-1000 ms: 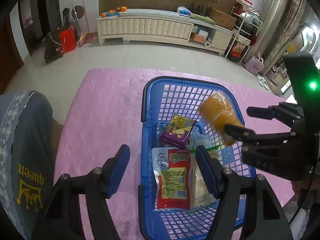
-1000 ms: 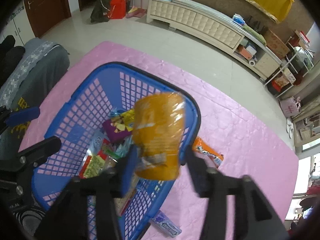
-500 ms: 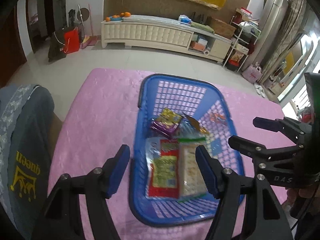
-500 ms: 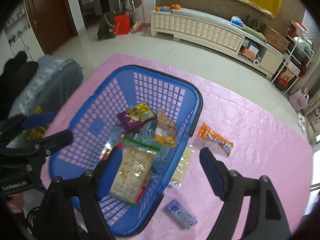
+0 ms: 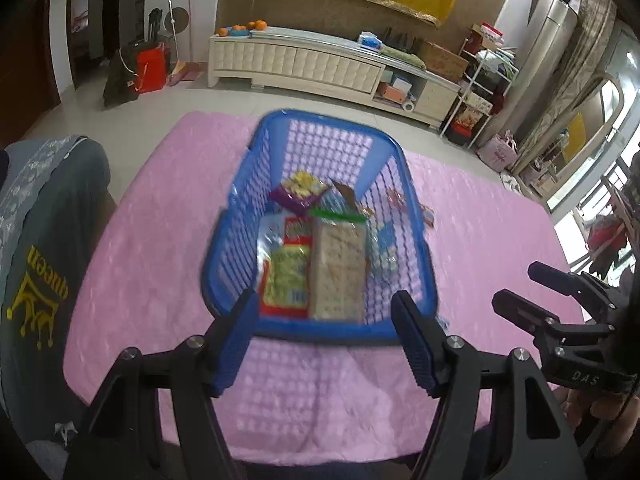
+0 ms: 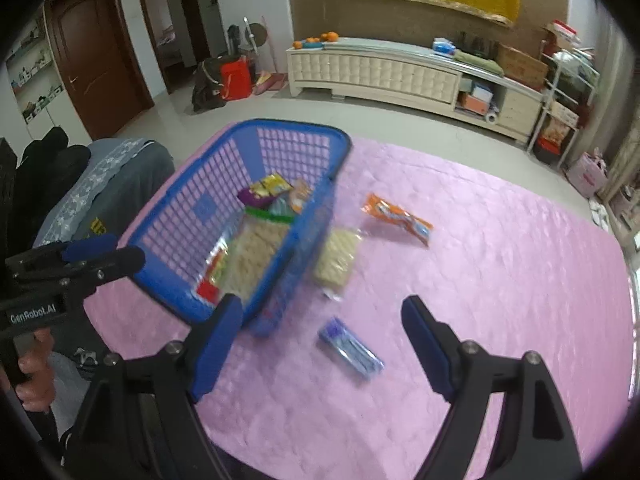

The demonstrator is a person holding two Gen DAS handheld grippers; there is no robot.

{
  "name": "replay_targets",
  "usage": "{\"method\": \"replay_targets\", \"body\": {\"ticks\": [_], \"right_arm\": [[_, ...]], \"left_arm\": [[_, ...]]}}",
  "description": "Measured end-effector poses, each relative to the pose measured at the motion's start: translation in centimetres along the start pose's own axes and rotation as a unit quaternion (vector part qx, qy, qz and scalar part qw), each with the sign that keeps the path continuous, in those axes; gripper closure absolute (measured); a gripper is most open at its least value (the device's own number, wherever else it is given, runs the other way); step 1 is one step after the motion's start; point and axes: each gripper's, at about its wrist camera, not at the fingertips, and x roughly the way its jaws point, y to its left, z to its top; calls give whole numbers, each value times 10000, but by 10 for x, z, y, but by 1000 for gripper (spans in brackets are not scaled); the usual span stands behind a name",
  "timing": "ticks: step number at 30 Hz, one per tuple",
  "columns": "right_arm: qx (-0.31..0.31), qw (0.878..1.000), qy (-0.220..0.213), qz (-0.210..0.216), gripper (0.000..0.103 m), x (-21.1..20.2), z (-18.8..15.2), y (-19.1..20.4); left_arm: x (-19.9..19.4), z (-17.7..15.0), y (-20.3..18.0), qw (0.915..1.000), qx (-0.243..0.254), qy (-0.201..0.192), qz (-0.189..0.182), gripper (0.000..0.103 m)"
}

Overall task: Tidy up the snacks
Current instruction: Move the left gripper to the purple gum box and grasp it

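A blue mesh basket point(image 5: 224, 248) point(image 6: 192, 208) stands on the pink tablecloth point(image 6: 480, 280). Inside lie a cracker pack point(image 5: 338, 268), a red and green packet point(image 5: 286, 276), a purple and yellow packet point(image 5: 298, 194) and a small orange snack bag point(image 6: 300, 196). On the cloth right of the basket lie an orange packet point(image 6: 398, 218), a second cracker pack point(image 6: 338, 260) and a blue packet point(image 6: 350, 348). My left gripper point(image 5: 322, 308) point(image 6: 120, 249) hangs open before the basket's near end. My right gripper point(image 6: 320, 308) point(image 5: 518, 284) is open and empty above the blue packet.
A chair draped with a grey garment point(image 5: 40, 240) stands at the table's left side. A hand point(image 6: 36, 376) grips the left gripper's handle. Beyond the table are tiled floor and a long white cabinet point(image 6: 380, 72).
The right gripper let the orange snack bag drop into the basket and opened wider. Both grippers drew back toward the table's near edge, the right one shifting over the loose packets.
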Motion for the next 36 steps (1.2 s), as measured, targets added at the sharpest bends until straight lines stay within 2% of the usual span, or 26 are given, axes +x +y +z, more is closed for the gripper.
{"method": "replay_targets", "body": {"ticks": [4, 8, 12, 16, 18, 19, 22, 26, 29, 32, 36], "right_arm": [[25, 9999, -60, -85, 18, -11, -17, -10], [209, 9997, -52, 71, 18, -10, -30, -26], [423, 9991, 52, 64, 18, -3, -48, -52], [560, 9984, 52, 44, 18, -4, -63, -73], [613, 9981, 60, 46, 18, -3, -69, -80], [634, 9979, 74, 60, 18, -3, -73, -84], [656, 9978, 59, 77, 18, -4, -80, -92], [641, 9979, 52, 70, 18, -1, -90, -109], [652, 9979, 13, 64, 18, 1, -94, -124], [714, 9974, -21, 102, 18, 6, -97, -140], [928, 9956, -26, 86, 18, 18, -101, -158]], "left_arm": [[-2, -15, -18, 9999, 90, -28, 85, 37], [-2, -31, -27, 9999, -118, 23, 21, 37], [3, -42, -35, 9993, -347, 118, 112, 37], [10, -55, -53, 9979, -436, 125, 462, 37], [15, -59, -65, 9979, -372, 141, 507, 36], [18, -62, -71, 9979, -368, 178, 501, 32], [29, -68, -91, 9979, -371, 205, 496, 27], [45, -75, -114, 9977, -256, 339, 537, 26], [63, -75, -124, 9963, -417, 525, 541, 23], [78, -76, -131, 9938, -519, 564, 808, 23], [104, -75, -138, 9905, -715, 756, 894, 23]]}}
